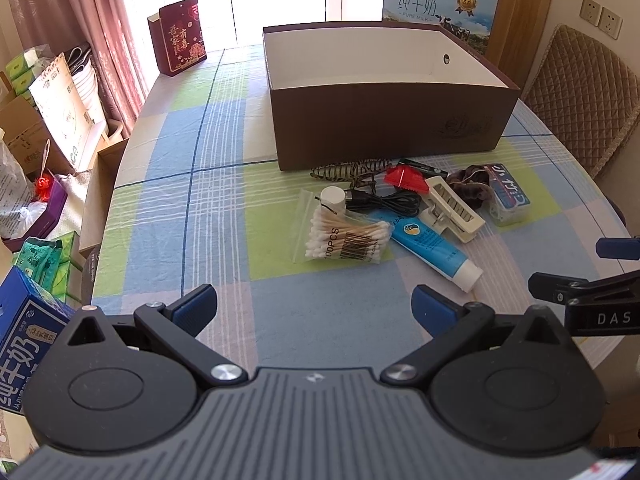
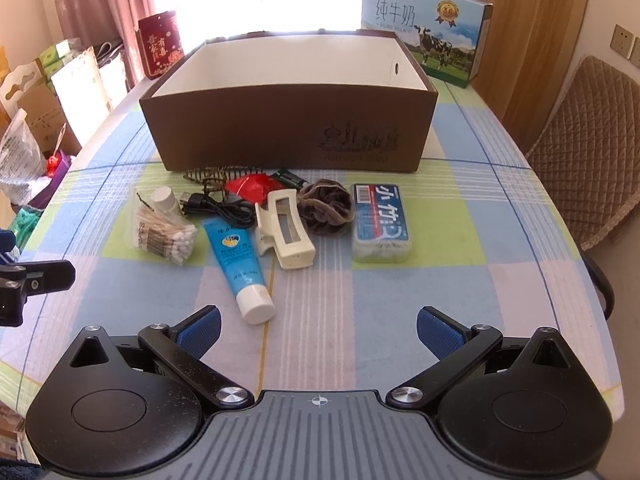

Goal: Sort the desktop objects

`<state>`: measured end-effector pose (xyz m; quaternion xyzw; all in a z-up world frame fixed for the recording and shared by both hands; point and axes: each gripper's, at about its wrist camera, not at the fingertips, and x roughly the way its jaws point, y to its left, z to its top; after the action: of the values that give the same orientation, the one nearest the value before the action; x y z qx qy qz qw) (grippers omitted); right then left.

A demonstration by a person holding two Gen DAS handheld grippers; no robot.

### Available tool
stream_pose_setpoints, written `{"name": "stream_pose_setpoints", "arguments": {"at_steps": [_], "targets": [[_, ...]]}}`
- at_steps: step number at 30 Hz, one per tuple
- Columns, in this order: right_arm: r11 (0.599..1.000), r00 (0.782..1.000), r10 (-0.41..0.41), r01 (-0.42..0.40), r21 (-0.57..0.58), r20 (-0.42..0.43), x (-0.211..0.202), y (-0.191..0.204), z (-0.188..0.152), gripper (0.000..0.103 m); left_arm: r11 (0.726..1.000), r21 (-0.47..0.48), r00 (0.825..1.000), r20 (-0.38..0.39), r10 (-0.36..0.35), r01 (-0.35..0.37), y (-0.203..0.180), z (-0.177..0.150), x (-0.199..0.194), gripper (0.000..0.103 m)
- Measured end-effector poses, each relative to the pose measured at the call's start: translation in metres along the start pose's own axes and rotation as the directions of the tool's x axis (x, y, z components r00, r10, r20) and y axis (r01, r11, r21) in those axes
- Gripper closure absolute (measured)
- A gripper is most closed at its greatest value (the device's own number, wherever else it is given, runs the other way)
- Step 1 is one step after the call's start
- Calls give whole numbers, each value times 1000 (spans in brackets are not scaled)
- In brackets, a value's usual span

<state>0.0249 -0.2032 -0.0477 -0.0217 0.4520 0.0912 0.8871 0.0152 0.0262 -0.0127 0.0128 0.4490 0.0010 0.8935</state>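
Observation:
An open brown box (image 1: pixel 384 120) (image 2: pixel 288 128) with a white inside stands on the checked tablecloth. In front of it lie a bag of cotton swabs (image 1: pixel 344 236) (image 2: pixel 164 232), a blue tube (image 1: pixel 432 248) (image 2: pixel 240 256), a cream hair claw (image 1: pixel 452 208) (image 2: pixel 286 228), a black USB cable (image 1: pixel 380 200) (image 2: pixel 216 204), a small white bottle (image 1: pixel 334 199) (image 2: pixel 166 200), a red packet (image 1: pixel 406 178) (image 2: pixel 248 188), a brown scrunchie (image 1: pixel 472 184) (image 2: pixel 326 208) and a blue floss box (image 1: pixel 510 196) (image 2: pixel 380 220). My left gripper (image 1: pixel 314 308) is open and empty, short of the swabs. My right gripper (image 2: pixel 318 330) is open and empty, near the tube's cap.
A striped hair clip (image 1: pixel 348 170) lies against the box front. A milk carton box (image 1: pixel 440 8) (image 2: pixel 424 28) and a red gift box (image 1: pixel 178 36) (image 2: pixel 160 44) stand at the back. A quilted chair (image 2: pixel 584 148) is at the right; cartons and bags crowd the floor at the left (image 1: pixel 48 120).

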Motion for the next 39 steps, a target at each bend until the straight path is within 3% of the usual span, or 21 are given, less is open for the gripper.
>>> {"name": "stream_pose_setpoints", "arguments": {"at_steps": [10,25,27,29,39], "targets": [[999,999,-25,24,42,21,9,-10,2,2,999,40,999,11,-30,30,-2,6,8,1],[1000,999,-15,16,-14,44,42,-41,9,2,997,42,997,46,-70,68,-5,17,34,1],[999,999,-9,11,-31,49,48,-46,12,5,996,47,996,55,-72,70,-9,18,39,1],[999,999,4,-2,-46,48,55,-50,15,18,996,47,995,60,-79,76,-13,18,44,1],[996,999,0,4,-88,43,93,-63,31,25,998,38,997,60,-52,50,-26,18,69,2]]}}
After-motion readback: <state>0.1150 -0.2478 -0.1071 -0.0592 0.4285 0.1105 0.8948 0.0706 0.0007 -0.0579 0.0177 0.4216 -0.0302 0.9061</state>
